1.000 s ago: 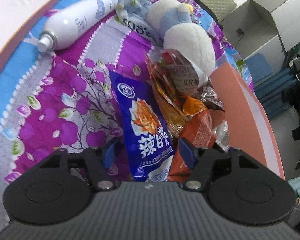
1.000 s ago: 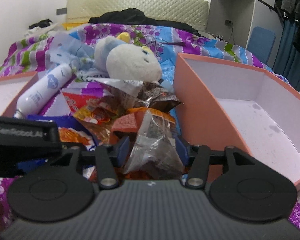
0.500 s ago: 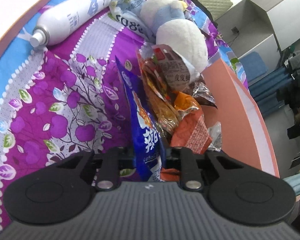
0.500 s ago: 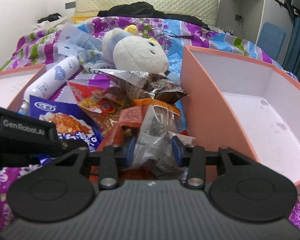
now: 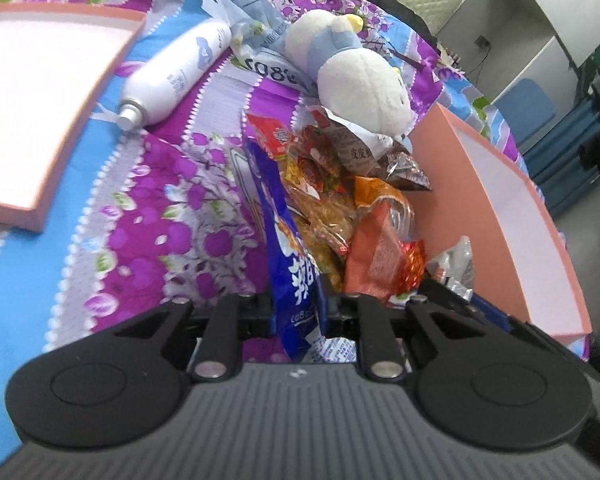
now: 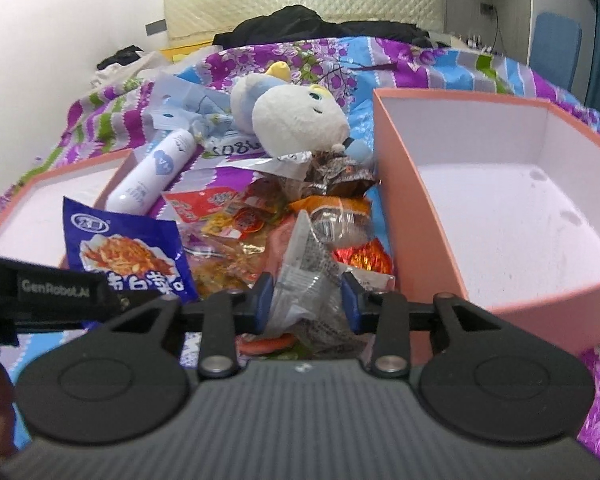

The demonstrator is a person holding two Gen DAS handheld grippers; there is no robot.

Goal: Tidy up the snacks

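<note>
A pile of snack packets (image 5: 336, 200) lies on the flowered bedspread between two pink boxes. My left gripper (image 5: 298, 312) is shut on a blue snack packet (image 5: 288, 264) and holds it edge-up above the bedspread; the packet also shows in the right wrist view (image 6: 128, 248). My right gripper (image 6: 306, 304) is shut on a clear, crinkly snack packet (image 6: 308, 276), lifted at the near edge of the pile. The deep pink box (image 6: 512, 208) stands just right of it, white inside.
A white spray bottle (image 5: 176, 76) and a white plush toy (image 5: 360, 76) lie beyond the pile, with a pale plastic bag (image 5: 240, 4). A shallow pink box lid (image 5: 40, 92) sits at left. The bed's headboard (image 6: 300, 4) is at the back.
My left gripper closed on the blue packet and lifted it edge-up. My right gripper closed on the clear packet and rose with it. Both views pulled back and up.
</note>
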